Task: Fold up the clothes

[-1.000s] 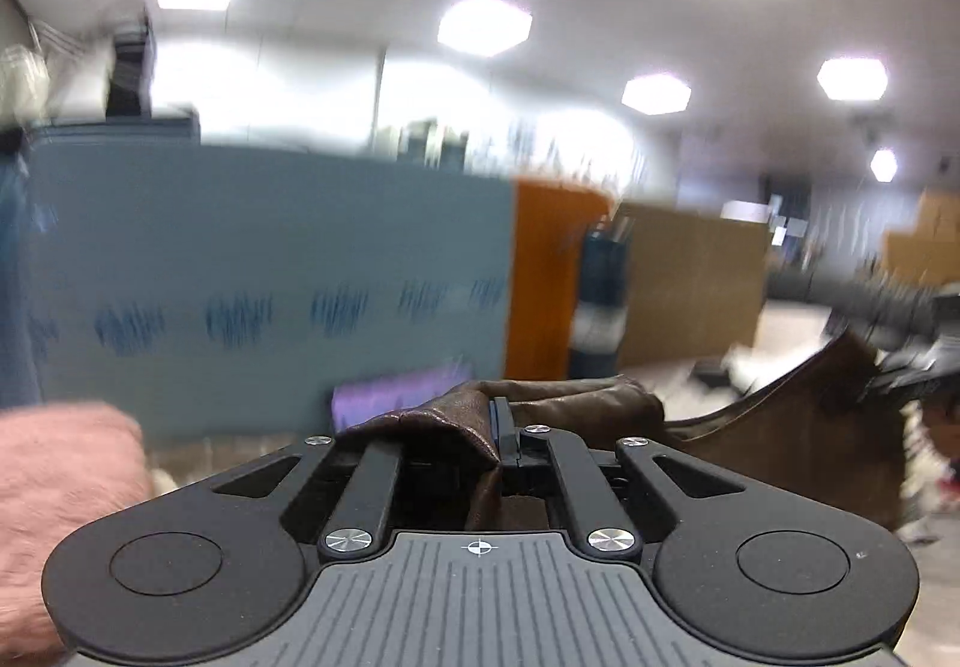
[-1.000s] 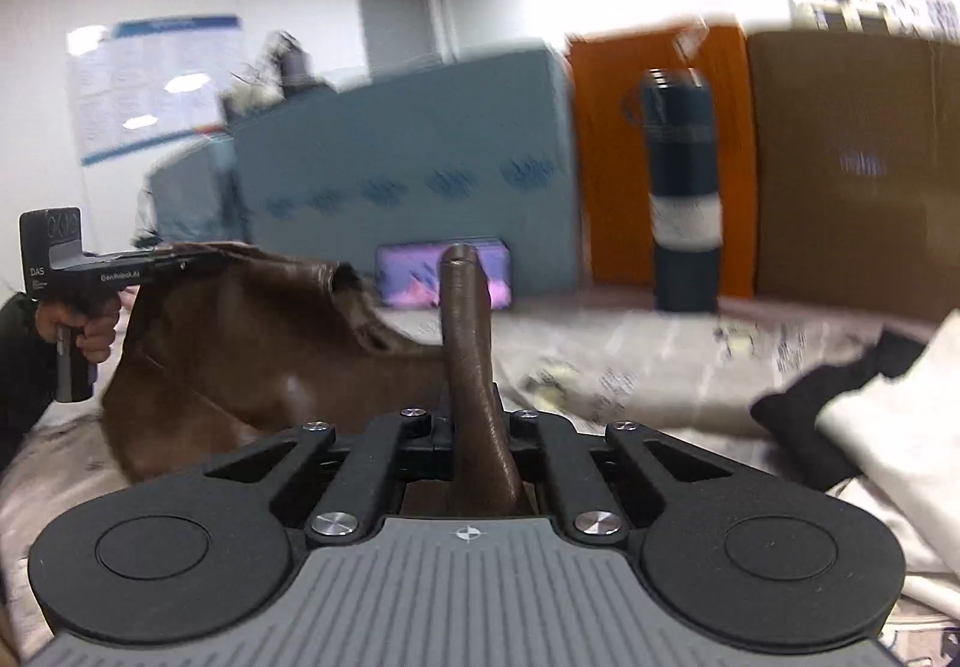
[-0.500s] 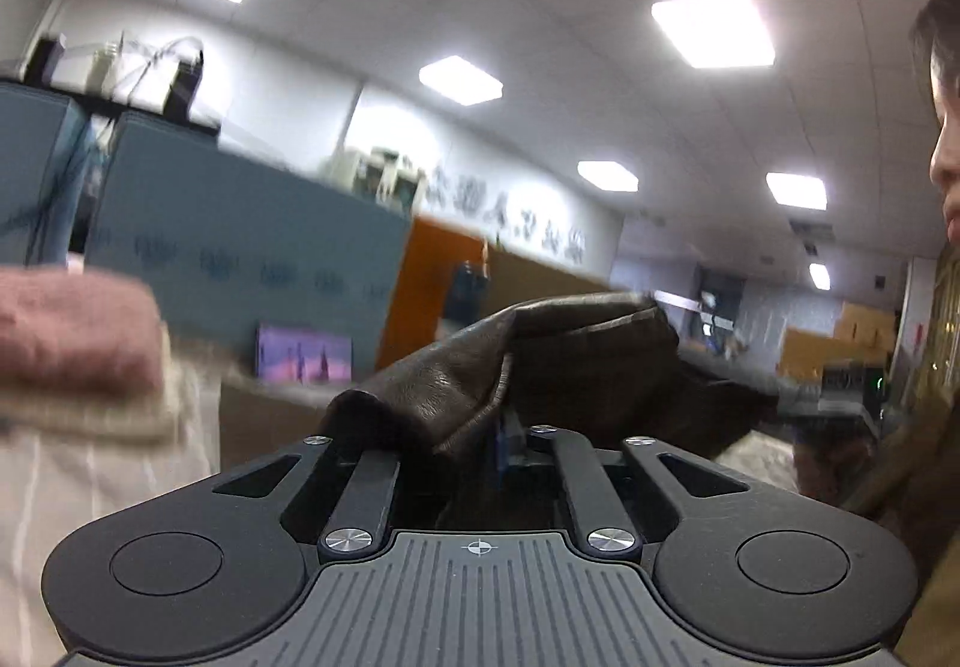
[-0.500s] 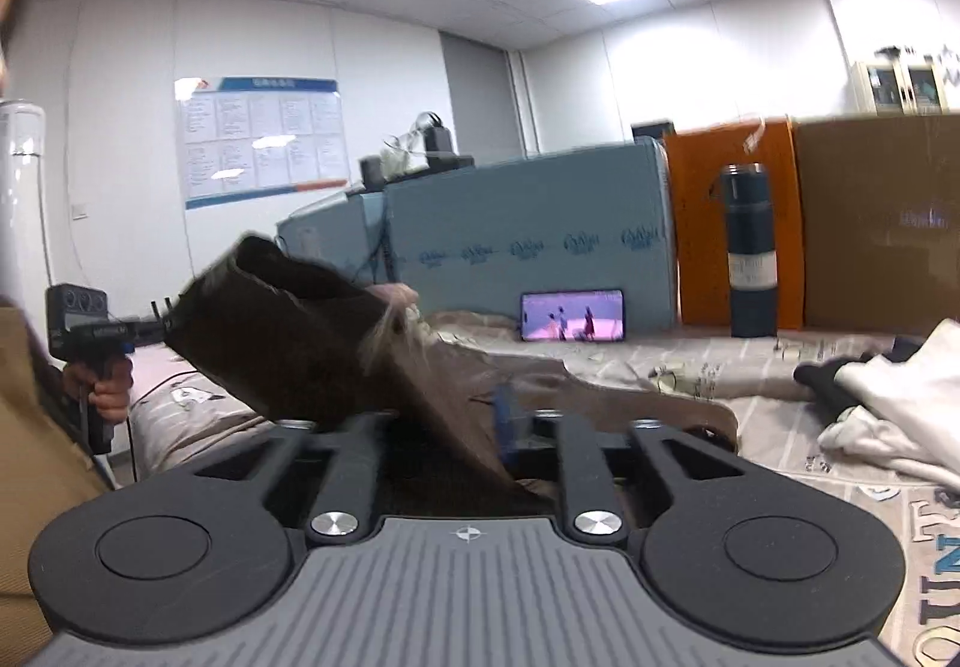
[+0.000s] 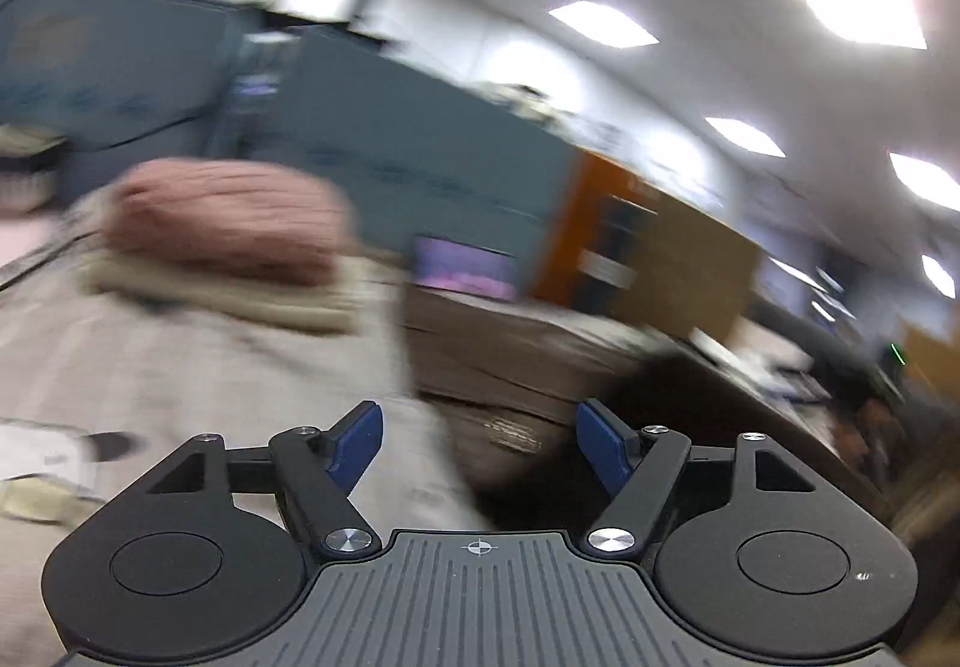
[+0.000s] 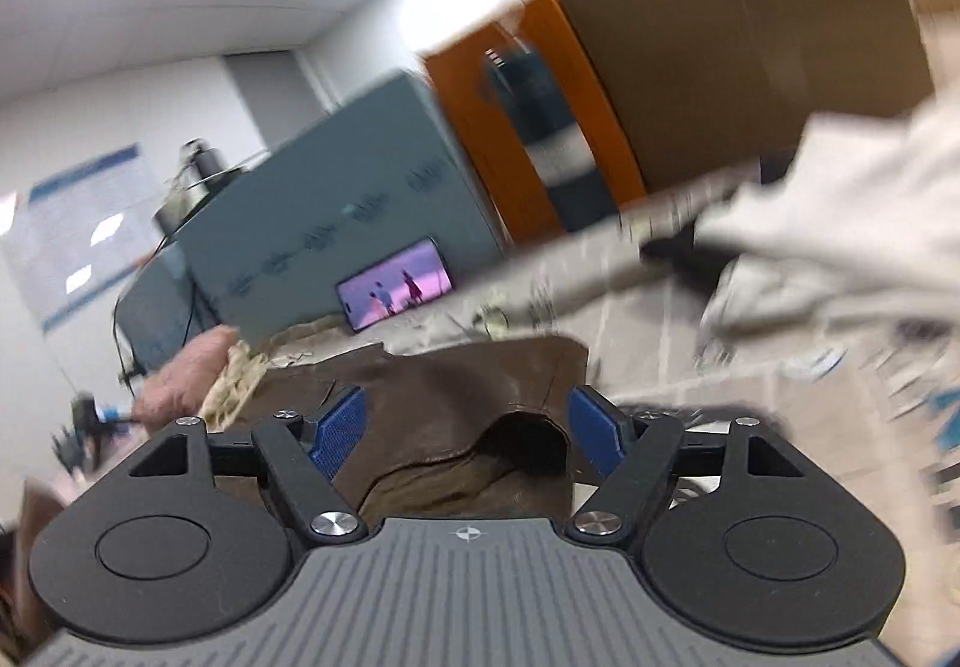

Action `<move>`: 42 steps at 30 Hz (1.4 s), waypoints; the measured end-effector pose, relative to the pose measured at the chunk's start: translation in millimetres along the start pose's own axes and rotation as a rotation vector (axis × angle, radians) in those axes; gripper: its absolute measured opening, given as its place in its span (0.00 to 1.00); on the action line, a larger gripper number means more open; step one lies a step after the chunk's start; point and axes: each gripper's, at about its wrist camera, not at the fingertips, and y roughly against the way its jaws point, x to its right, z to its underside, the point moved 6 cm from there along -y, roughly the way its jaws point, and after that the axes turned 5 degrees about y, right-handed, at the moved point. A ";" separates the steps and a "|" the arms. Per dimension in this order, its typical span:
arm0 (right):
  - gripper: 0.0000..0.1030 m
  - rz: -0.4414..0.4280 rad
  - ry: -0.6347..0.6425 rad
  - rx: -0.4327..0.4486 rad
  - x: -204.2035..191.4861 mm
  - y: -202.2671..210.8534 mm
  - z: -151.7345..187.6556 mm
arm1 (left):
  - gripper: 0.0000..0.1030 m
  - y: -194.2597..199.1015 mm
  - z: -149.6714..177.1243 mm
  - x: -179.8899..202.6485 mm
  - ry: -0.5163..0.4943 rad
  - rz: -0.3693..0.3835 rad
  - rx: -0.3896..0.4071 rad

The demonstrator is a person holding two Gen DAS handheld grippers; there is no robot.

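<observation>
The brown leather garment [image 6: 456,403] lies on the patterned bed sheet [image 6: 780,385], folded over itself, just in front of my right gripper [image 6: 465,421]. That gripper is open, its blue pads [image 6: 339,427] spread to either side of the leather without gripping it. In the left wrist view the picture is blurred. My left gripper [image 5: 480,442] is open and empty, above a dark brown patch of the same garment [image 5: 660,397] at lower right.
A pink fluffy garment [image 5: 228,223] sits on beige clothes [image 5: 210,367] at the left. A white garment [image 6: 840,223] over a black one lies at the right. A phone [image 6: 396,292], a dark flask [image 6: 552,138], blue, orange and brown boxes stand at the back.
Both grippers have opened and let go of the brown leather garment, which has dropped onto the bed. Both cameras have swung and tilted, blurring the view.
</observation>
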 end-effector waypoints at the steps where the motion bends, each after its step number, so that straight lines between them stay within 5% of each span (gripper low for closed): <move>1: 0.71 0.003 -0.025 -0.019 3.3 -9.9 1.4 | 0.71 -8.0 -7.1 -7.0 0.012 -0.009 0.002; 5: 0.70 0.016 -0.125 -0.096 16.2 -49.1 6.9 | 0.74 -62.2 -38.3 -20.1 0.051 0.014 -0.018; 14: 0.66 0.016 -0.200 -0.174 22.2 -96.3 7.7 | 0.81 -208.2 -46.7 -18.0 0.057 0.047 -0.316; 25: 0.57 -0.028 -0.219 -0.207 14.8 -124.1 4.6 | 0.93 -248.3 -28.6 21.6 -0.127 0.105 -0.391; 35: 0.57 -0.048 -0.246 -0.203 17.1 -130.7 3.3 | 0.94 -270.8 -37.1 13.6 -0.157 0.012 -0.397; 40: 0.56 -0.047 -0.239 -0.200 17.0 -139.0 0.9 | 0.94 -277.7 -34.9 20.5 -0.115 0.029 -0.370; 41: 0.54 -0.035 -0.226 -0.207 15.9 -143.0 0.9 | 0.92 -276.6 -34.4 22.8 -0.113 0.032 -0.365; 42: 0.41 -0.023 -0.214 -0.215 14.9 -147.0 0.9 | 0.82 -274.6 -33.3 25.7 -0.117 0.048 -0.363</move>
